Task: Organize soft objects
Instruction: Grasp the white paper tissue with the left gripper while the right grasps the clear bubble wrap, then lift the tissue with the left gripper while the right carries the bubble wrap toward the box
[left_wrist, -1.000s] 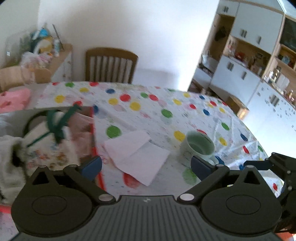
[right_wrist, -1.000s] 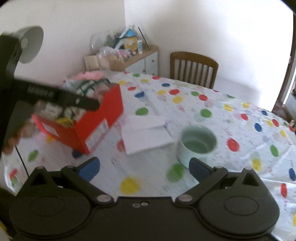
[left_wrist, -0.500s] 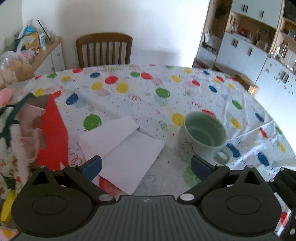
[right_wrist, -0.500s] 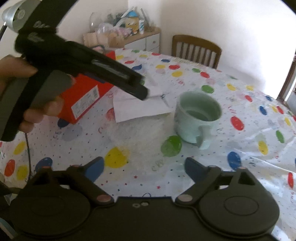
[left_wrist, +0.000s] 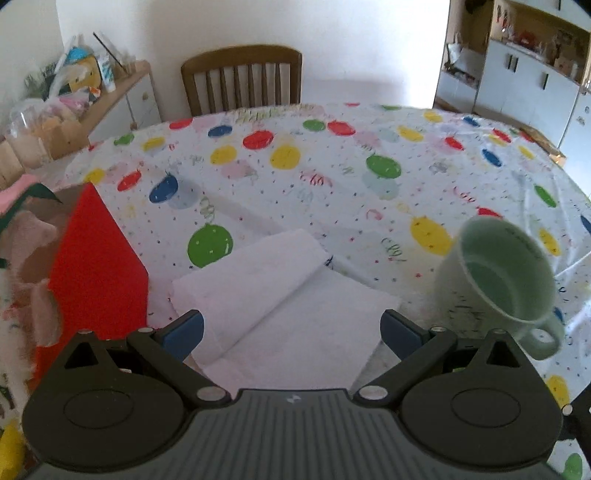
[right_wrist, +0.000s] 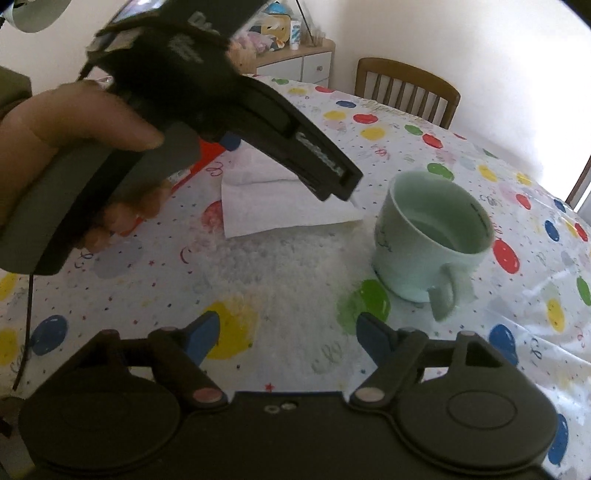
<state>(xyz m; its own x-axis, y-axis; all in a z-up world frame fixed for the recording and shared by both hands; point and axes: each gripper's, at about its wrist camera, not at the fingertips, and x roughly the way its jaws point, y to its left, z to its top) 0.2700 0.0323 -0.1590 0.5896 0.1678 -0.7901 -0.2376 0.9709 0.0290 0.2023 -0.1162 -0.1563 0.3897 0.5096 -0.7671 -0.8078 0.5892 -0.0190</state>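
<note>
Left tongs (left_wrist: 291, 328): released, jaws spread over the folded white paper towel (left_wrist: 280, 306), nothing gripped. Right tongs (right_wrist: 284, 338): released, jaws have just been closing, only bare desk (right_wrist: 280, 258) between them. Soft, creased towel lies flat at 12 o'clock; red box (left_wrist: 99, 266) corner at 9 o'clock; round pale-green mug (left_wrist: 498, 280) at 2 o'clock. Beyond, open dotted tablecloth reaches the far edge by the wooden chair (left_wrist: 242, 79).

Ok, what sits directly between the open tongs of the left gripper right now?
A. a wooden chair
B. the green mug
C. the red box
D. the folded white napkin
D: in the left wrist view the folded white napkin lies on the spotted tablecloth between the open tongs of the left gripper, with the green mug off to the right and the red box off to the left.
</note>
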